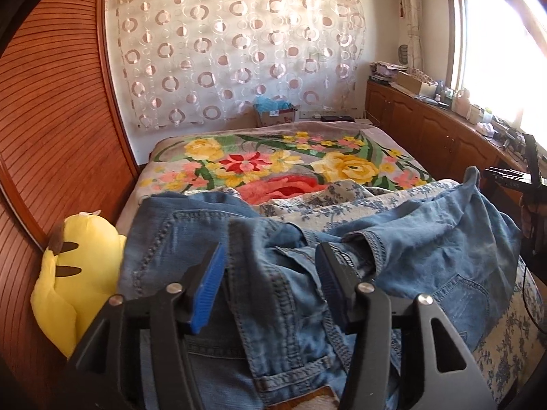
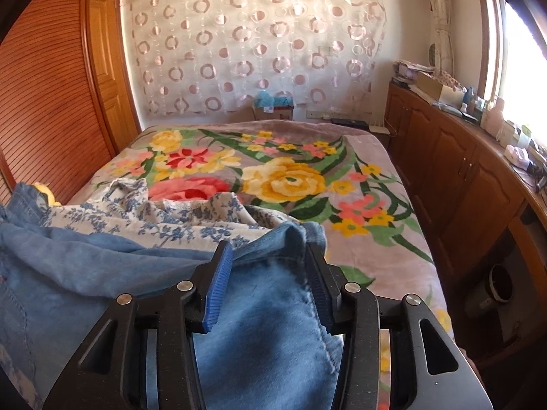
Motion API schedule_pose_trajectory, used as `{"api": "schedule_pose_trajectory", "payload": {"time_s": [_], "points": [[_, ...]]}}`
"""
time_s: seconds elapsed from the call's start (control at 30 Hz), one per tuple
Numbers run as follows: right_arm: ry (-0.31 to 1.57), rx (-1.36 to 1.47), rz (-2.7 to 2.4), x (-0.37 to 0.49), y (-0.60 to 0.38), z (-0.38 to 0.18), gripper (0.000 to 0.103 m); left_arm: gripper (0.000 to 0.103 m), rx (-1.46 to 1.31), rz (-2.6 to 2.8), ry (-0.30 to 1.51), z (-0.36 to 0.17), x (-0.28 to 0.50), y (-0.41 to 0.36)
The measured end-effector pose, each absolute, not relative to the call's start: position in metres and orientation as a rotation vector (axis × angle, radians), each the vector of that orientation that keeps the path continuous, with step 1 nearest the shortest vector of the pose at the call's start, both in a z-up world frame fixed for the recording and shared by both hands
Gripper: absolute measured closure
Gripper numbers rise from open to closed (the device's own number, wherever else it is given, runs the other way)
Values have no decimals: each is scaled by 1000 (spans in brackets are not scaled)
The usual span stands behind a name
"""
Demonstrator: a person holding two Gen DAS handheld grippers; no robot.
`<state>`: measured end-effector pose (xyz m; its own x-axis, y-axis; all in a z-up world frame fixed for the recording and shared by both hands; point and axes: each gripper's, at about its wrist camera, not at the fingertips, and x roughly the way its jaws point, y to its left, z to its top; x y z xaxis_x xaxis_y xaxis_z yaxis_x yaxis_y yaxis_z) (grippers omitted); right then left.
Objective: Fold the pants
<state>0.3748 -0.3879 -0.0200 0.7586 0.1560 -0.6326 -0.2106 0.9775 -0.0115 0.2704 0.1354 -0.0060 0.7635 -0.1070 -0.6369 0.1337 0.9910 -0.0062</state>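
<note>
Denim pants (image 1: 427, 239) lie rumpled across the bed (image 2: 393, 256), with left hand-held gripper (image 1: 270, 283) and right hand-held gripper (image 2: 270, 287) both spread, pinching nothing; recommend flattening and aligning legs before regripping for the fold.

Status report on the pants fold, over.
Left gripper and right gripper open, denim between. Jeans rumpled on blue-flowered sheet. Yellow plush beside.

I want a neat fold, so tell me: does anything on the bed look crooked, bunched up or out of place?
Yes. The jeans lie crumpled in a heap rather than flat, with a leg hem flopped across the middle. Beneath them the blue-flowered sheet is rumpled. A yellow plush toy sits wedged at the bed's left edge.
</note>
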Motion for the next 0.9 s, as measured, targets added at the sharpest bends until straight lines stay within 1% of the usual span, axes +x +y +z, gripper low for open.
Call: {"api": "schedule_pose_trajectory", "payload": {"time_s": [0.03, 0.13, 0.77, 0.9], "points": [[680, -87, 206, 372, -386, -19, 57, 39, 39, -138, 692, -8, 270, 133], [675, -95, 223, 361, -381, -17, 55, 37, 48, -145, 701, -11, 271, 125], [739, -131, 380, 337, -324, -33, 43, 36, 91, -165, 712, -26, 255, 115], [746, -155, 411, 334, -308, -35, 41, 36, 93, -182, 743, -36, 260, 118]]}}
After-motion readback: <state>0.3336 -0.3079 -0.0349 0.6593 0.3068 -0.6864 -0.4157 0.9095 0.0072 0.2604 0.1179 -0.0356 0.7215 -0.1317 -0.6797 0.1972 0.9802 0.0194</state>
